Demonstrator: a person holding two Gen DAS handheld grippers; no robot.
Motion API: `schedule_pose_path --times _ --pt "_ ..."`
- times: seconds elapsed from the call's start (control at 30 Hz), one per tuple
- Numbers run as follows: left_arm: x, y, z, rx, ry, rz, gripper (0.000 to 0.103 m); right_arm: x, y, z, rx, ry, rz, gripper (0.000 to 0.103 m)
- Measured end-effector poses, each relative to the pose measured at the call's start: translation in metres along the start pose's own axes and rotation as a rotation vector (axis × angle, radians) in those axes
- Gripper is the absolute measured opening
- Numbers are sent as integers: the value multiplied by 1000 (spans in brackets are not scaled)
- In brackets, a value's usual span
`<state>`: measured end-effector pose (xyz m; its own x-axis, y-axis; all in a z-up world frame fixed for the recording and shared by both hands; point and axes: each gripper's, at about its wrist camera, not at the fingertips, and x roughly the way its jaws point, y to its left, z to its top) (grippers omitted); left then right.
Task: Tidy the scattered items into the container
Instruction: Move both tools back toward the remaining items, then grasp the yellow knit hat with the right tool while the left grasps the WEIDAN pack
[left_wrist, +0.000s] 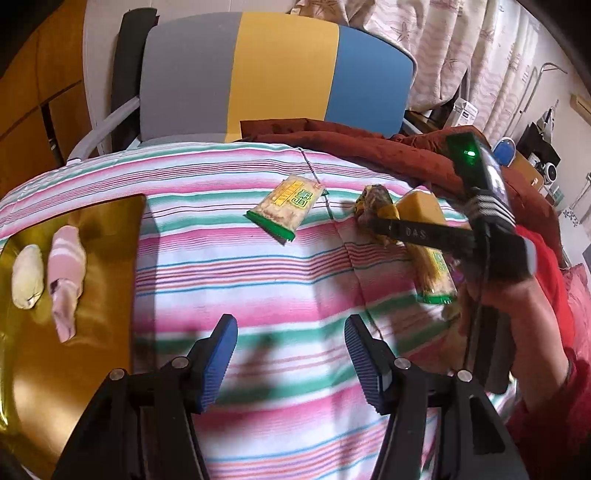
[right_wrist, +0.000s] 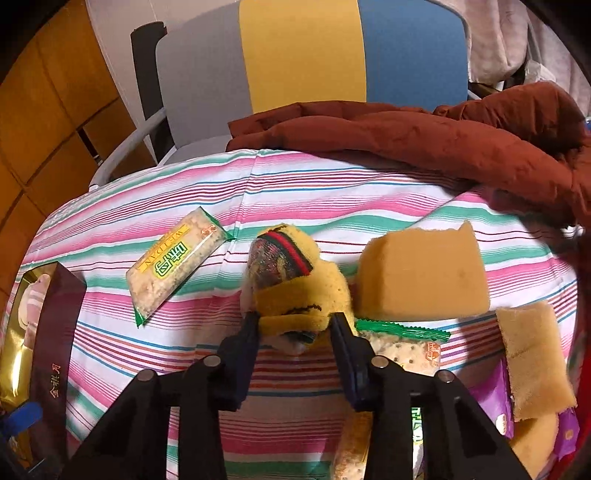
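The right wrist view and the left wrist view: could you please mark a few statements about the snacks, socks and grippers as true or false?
1. The right gripper is closed on the yellow rolled sock. True.
2. The left gripper holds a cracker packet. False: its jaws stand open over the striped cloth with nothing between them.
3. The gold-lined box already holds a pink striped sock. True.
4. The green-edged cracker packet lies inside the box. False: it lies on the cloth.
5. The big sponge block is blue. False: it is yellow-orange.
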<state>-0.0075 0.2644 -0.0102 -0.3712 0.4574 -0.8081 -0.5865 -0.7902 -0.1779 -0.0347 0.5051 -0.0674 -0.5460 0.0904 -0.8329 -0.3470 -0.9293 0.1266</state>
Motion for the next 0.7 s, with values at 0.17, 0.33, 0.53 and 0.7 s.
schedule_pose_path --times 0.17,0.33,0.53,0.7 --pt "22 -8 18 44 6 54 61 -4 -7 -2 26 9 24 31" --pt "45 -9 38 83 20 101 61 -3 -15 -1 77 17 66 30" --pt "74 -15 66 150 35 150 62 -1 -18 1 90 19 83 30" --pt "94 -20 85 235 25 192 66 0 -23 1 117 23 106 30"
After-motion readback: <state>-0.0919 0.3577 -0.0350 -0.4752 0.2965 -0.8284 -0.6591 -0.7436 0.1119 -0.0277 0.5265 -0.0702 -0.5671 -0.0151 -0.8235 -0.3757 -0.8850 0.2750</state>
